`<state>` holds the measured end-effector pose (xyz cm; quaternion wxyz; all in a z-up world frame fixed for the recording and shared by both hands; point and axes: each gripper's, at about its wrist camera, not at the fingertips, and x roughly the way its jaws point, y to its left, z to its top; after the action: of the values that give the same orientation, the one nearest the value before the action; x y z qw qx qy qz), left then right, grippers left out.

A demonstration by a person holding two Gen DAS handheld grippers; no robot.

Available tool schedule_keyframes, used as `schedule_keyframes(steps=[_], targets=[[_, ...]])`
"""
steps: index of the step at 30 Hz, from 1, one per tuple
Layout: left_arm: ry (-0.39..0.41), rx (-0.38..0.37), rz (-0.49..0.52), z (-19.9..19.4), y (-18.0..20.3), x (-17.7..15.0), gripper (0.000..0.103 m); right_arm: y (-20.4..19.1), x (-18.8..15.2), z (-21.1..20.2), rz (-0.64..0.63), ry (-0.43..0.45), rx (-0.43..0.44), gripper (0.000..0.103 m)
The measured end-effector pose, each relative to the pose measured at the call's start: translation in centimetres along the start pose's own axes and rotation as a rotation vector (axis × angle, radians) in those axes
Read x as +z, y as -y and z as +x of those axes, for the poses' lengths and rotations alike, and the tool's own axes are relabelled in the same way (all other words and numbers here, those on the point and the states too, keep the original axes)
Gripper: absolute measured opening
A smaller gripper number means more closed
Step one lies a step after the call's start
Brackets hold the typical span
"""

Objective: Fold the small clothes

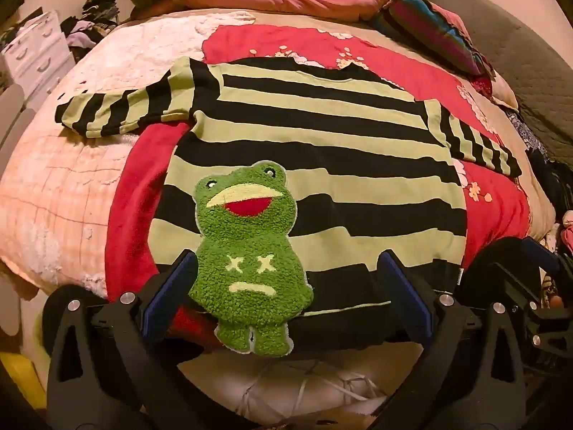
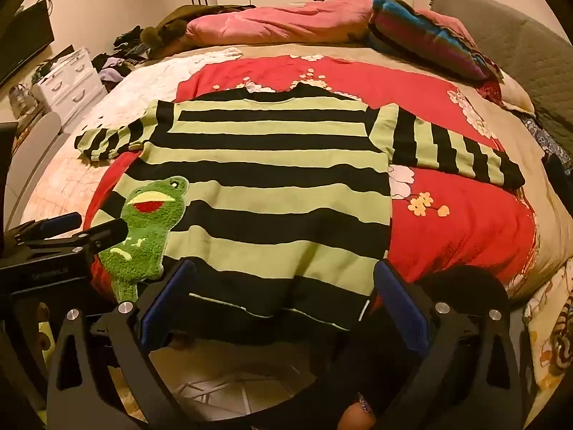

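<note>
A green-and-black striped sweater lies flat on the bed, sleeves spread out, hem toward me. A fuzzy green frog patch sits at its lower left and hangs over the hem. My left gripper is open, its blue pads either side of the frog at the hem, holding nothing. In the right wrist view the sweater and the frog show too. My right gripper is open over the hem's right part, empty. The left gripper shows at the left there.
The sweater lies on a red flowered blanket over a pale quilt. Pink duvet and striped cushion lie at the far side. White drawers and a clothes pile stand to the left. The bed edge is just below the hem.
</note>
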<state>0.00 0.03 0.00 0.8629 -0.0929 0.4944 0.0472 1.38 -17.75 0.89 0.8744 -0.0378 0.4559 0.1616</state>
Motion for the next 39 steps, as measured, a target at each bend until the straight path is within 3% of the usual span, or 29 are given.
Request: schedule_keyframes(steps=[39], targets=[[0.009, 0.015, 0.009, -0.04, 0.03, -0.02, 0.094, -0.05, -0.07, -0.04, -0.007, 0.0, 0.003, 0.099]])
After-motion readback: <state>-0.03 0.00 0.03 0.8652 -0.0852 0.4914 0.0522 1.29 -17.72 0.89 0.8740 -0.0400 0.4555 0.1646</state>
